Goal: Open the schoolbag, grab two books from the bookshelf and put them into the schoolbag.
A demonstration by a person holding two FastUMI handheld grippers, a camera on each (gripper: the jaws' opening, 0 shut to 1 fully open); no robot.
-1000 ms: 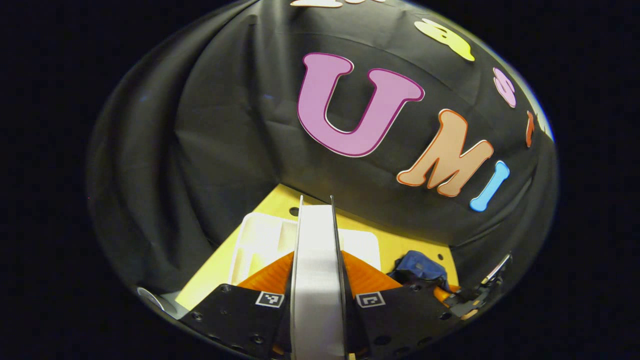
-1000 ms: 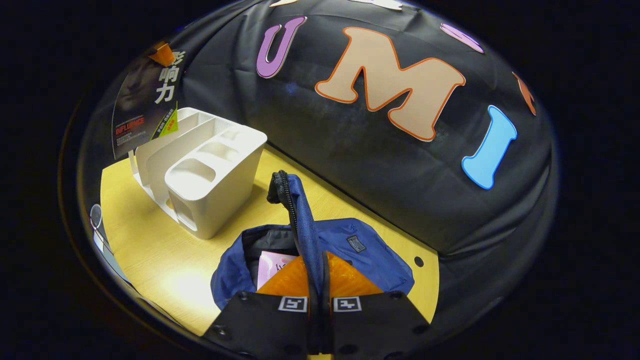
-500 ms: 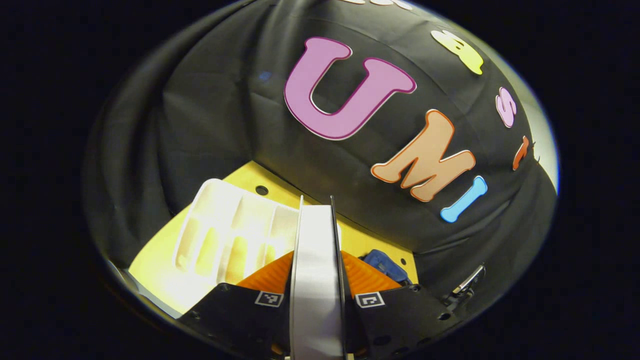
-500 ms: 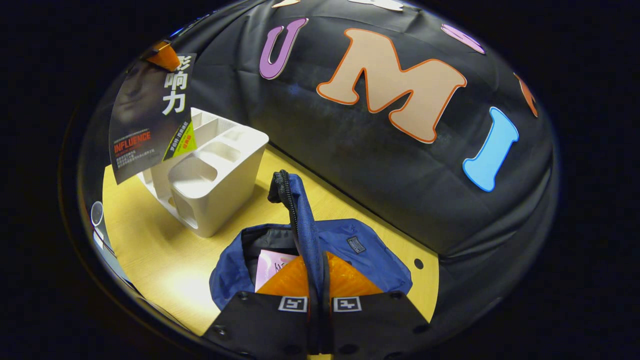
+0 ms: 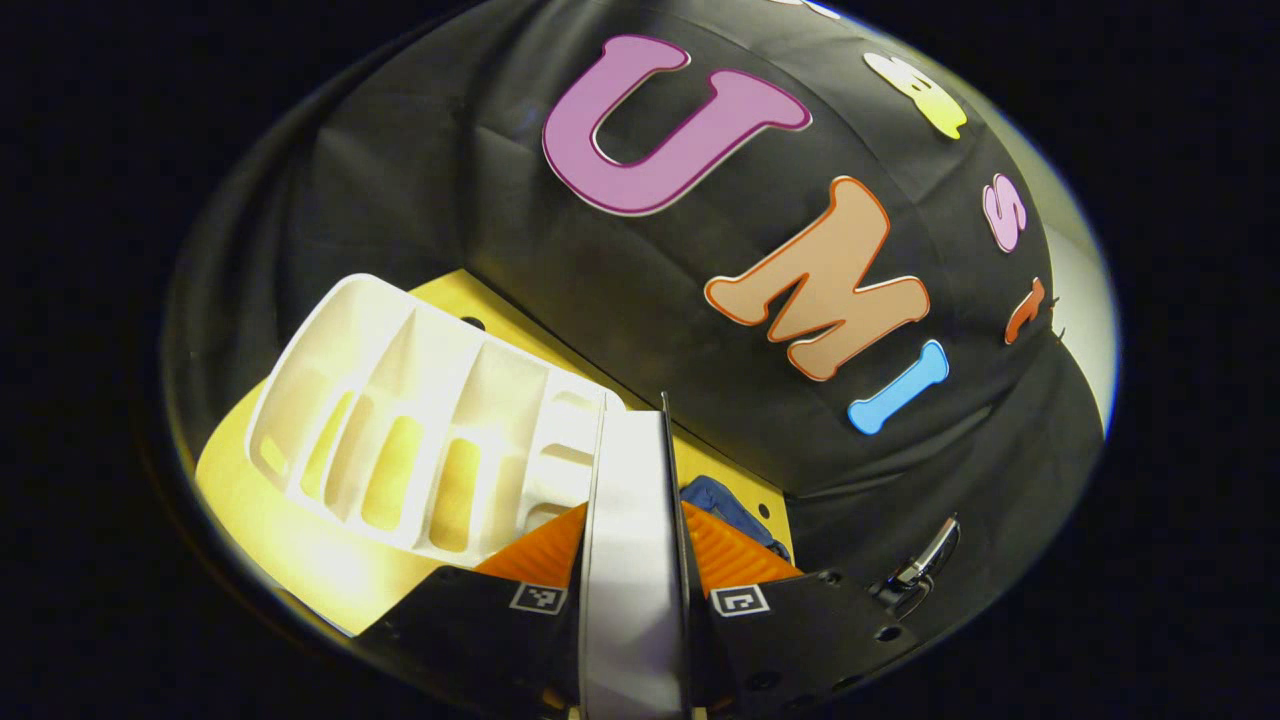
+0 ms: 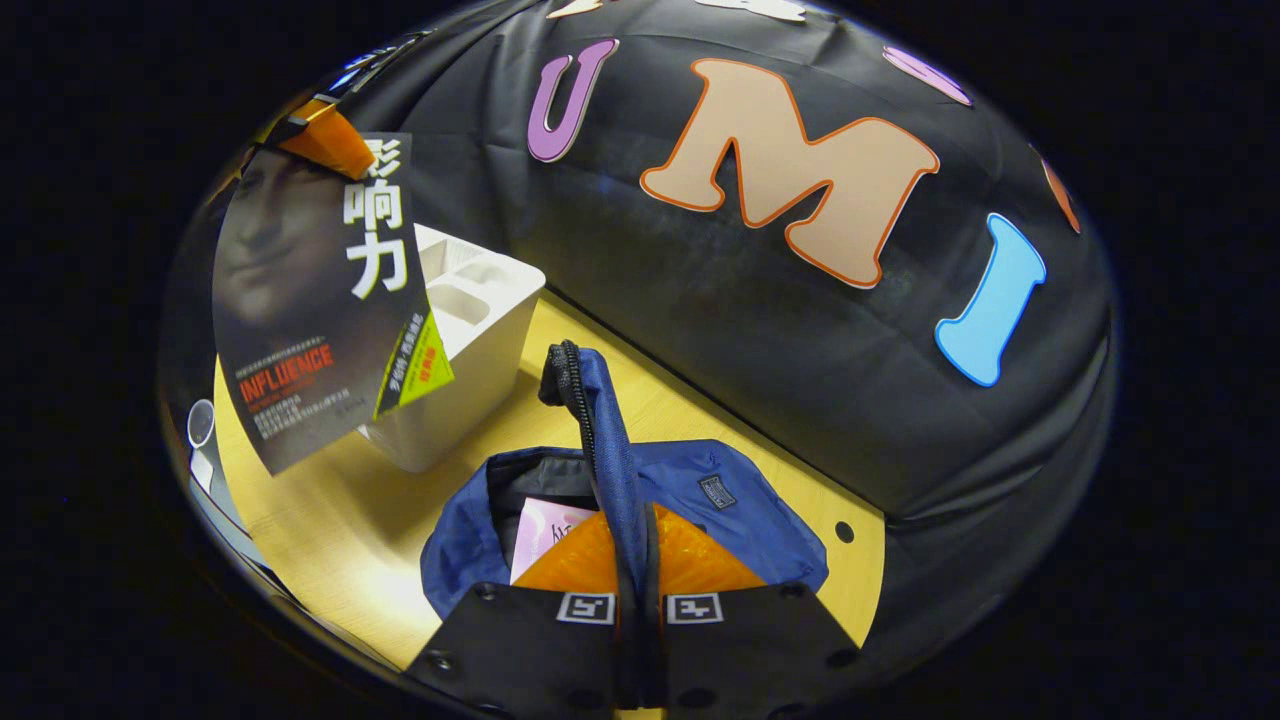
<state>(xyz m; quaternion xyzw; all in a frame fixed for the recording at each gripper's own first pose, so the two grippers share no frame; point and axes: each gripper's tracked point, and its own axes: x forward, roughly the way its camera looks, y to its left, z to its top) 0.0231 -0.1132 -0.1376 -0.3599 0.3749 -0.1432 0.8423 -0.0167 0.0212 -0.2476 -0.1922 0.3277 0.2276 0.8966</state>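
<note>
Now the left gripper [image 5: 634,560] fingers clamp the dark book [image 6: 320,300], while the right gripper [image 6: 638,590] pinches the schoolbag [image 6: 740,510] flap upright. If that flap slips, the mouth could close and the book may snag on the rim.

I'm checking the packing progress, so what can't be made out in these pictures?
- Schoolbag interior: right gripper view, hidden by its held-up flap and the right hand-held gripper.
- Pink book inside: mostly covered.
- Dark book: left gripper view, edge-on, cover unseen.
- Bookshelf: partly behind that book.
</note>
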